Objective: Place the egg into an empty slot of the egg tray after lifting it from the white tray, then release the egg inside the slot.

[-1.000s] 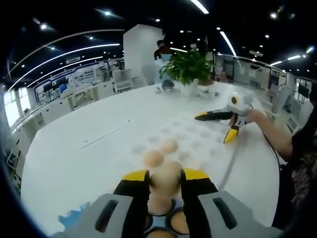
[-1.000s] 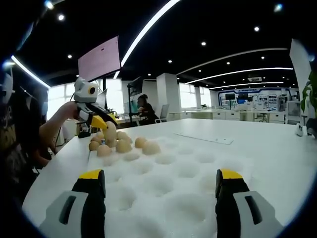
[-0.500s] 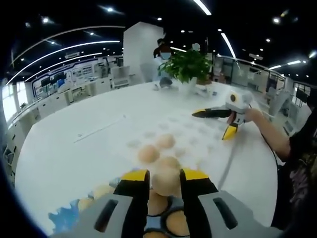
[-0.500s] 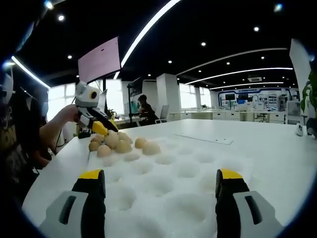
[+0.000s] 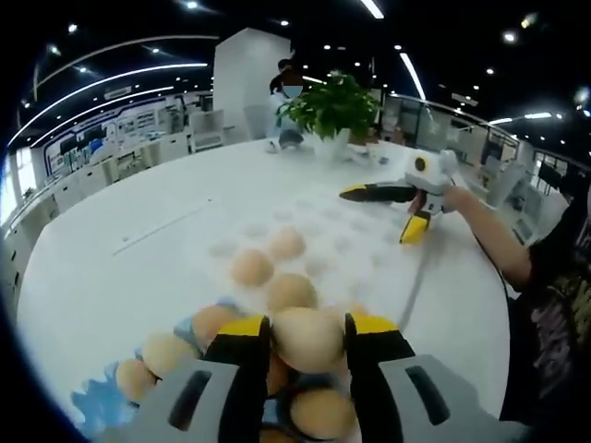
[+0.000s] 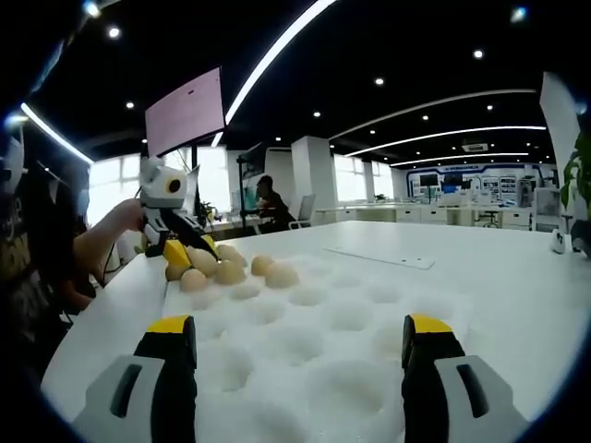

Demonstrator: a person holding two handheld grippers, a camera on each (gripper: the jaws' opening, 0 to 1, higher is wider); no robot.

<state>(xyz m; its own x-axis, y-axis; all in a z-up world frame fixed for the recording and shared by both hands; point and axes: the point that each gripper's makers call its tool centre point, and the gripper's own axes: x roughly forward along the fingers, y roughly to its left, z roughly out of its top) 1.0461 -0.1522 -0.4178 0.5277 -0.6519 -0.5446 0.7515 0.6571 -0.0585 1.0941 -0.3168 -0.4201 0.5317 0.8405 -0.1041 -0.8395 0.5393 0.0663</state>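
**Egg gripped and low over the egg tray's filled corner, not yet seated**

The left gripper is closed on a smooth, pale tan egg, the shell pinched between its two yellow-tipped jaws. In the right gripper view the same left gripper hangs at the far left corner of the white moulded foam egg tray, tilted down among the eggs that lie there.

The step in hand appears to be the carry and lowering: the egg is off its source and close above the tray, but still clamped. The next move calls for picking a cup that is truly empty, centring the egg over it, lowering until it rests, and then parting the jaws gently. Several neighbouring eggs already fill cups just ahead of the held one, with more crowded beneath the jaws beside something blue, so there is some risk of knocking shell against shell.

The held egg is matte, evenly coloured and unbroken as far as can be seen. The right gripper stands wide apart and holds nothing, low over the near empty cups of the tray on the white round desk.
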